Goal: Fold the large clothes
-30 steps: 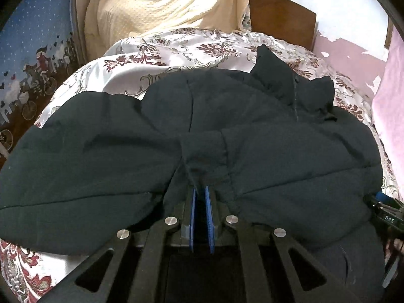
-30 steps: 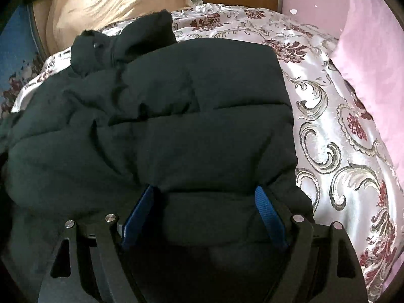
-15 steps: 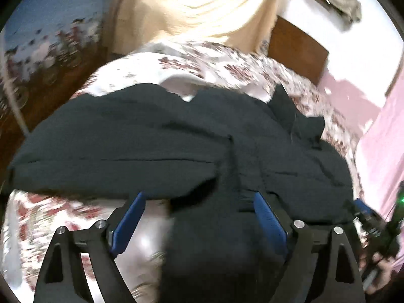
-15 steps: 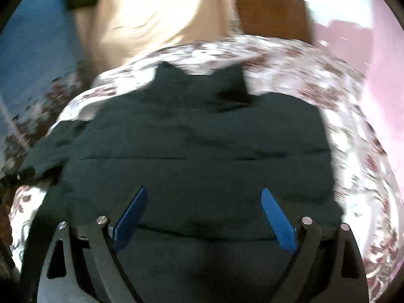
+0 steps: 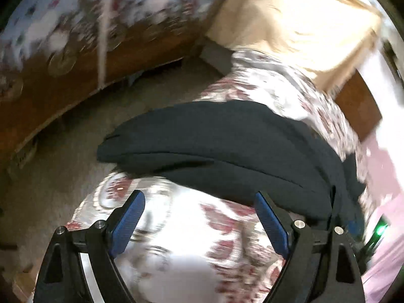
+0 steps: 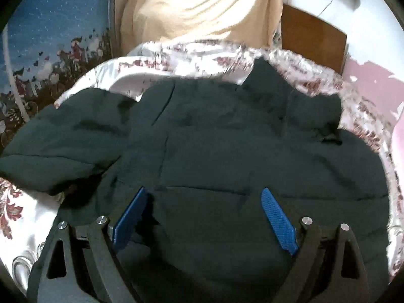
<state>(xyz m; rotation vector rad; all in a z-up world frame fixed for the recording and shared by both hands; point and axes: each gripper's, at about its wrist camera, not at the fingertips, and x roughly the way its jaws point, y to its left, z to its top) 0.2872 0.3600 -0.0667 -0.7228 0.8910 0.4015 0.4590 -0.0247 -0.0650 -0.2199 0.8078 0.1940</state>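
1. Left tongs (image 5: 199, 221): the blue pads stand wide apart and grip nothing. They hang over bare floral bedspread (image 5: 181, 247), with the floor (image 5: 63, 176) off to their left. The view is motion-blurred, so fine detail is lost.
2. Ahead of the left tongs and stretching to their right lies one sleeve (image 5: 214, 146) of the dark padded jacket (image 5: 290, 176), its cuff end pointing out past the bed's edge to the left.
3. Right tongs (image 6: 204, 217): also spread wide and empty, poised above the jacket's lower body; whether the pads touch the cloth I cannot tell.
4. In the right wrist view the jacket (image 6: 252, 151) fills the bed ahead of the right tongs, spread roughly flat, with the sleeve (image 6: 63, 151) out to their left and the collar (image 6: 290, 96) at the far side, slightly right. Beyond it hangs a cream blanket (image 6: 202, 2).
5. Handling, as I judge it: the jacket looks quilted, puffy and soft, bulky rather than heavy, with a possibly slick shell. It should spring back when folded, so each fold will likely need pressing down.
6. Where to take hold: the sleeve near its cuff for the left tongs, pinching a full quilted ridge rather than the outer skin alone; the hem or side seam suits the right tongs.
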